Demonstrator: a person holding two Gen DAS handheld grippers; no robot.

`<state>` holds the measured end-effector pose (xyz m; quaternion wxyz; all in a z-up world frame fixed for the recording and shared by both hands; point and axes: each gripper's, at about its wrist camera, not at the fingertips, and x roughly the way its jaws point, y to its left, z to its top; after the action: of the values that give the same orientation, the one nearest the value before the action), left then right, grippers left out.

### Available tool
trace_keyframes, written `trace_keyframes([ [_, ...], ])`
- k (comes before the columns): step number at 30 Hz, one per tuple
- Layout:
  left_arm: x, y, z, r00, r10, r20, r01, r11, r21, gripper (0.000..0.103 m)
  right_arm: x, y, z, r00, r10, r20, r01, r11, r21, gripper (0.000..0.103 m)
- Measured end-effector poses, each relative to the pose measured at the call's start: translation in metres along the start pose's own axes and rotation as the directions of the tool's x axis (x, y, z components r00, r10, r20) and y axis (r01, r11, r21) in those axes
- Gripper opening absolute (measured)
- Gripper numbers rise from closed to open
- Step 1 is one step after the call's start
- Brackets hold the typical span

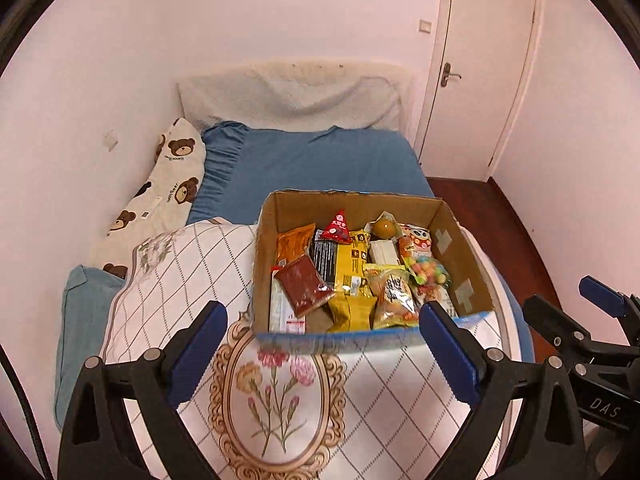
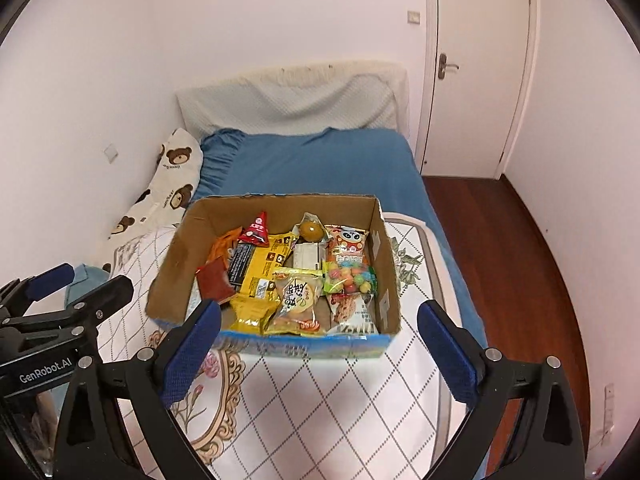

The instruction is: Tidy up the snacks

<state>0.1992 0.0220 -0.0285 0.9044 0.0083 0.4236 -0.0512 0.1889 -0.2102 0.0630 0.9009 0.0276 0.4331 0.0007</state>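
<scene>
Both of your grippers hang empty, and in the left wrist view your left gripper [image 1: 324,344] has its fingers spread wide just short of the near wall of the cardboard box [image 1: 460,248], which sits on the quilt [image 1: 380,392] on the bed [image 1: 320,160] with snack packets [image 1: 352,268] piled inside. From the right wrist view, your right gripper [image 2: 320,344] is likewise wide open before the same box, a candy bag [image 2: 350,278] lying by its right wall.
</scene>
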Motion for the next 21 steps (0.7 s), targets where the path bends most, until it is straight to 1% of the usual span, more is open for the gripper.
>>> trace_keyframes([
  [3,-0.023,-0.002,-0.014,0.999,0.026,0.042,-0.027,0.999,0.019,0.098,-0.024,0.002,-0.013,1.0,-0.002,0.021,0.002,1.0,-0.001,0.102],
  [5,-0.04,-0.005,-0.025,0.996,0.043,0.073,-0.046,0.998,0.034,0.098,-0.042,0.004,-0.022,0.999,-0.019,0.045,0.02,1.0,-0.013,0.102],
  [14,-0.093,0.0,-0.052,0.993,0.03,0.111,-0.031,0.999,0.008,0.098,-0.113,0.006,-0.054,0.993,0.001,0.117,-0.001,1.0,-0.004,0.103],
  [18,-0.108,-0.002,-0.063,0.993,0.02,0.119,-0.02,1.0,-0.002,0.098,-0.136,0.007,-0.067,0.99,0.004,0.143,-0.003,1.0,-0.006,0.103],
  [21,-0.114,-0.003,-0.069,0.992,0.019,0.121,-0.019,1.0,0.001,0.098,-0.144,0.007,-0.073,0.988,-0.002,0.155,0.003,1.0,-0.008,0.103],
])
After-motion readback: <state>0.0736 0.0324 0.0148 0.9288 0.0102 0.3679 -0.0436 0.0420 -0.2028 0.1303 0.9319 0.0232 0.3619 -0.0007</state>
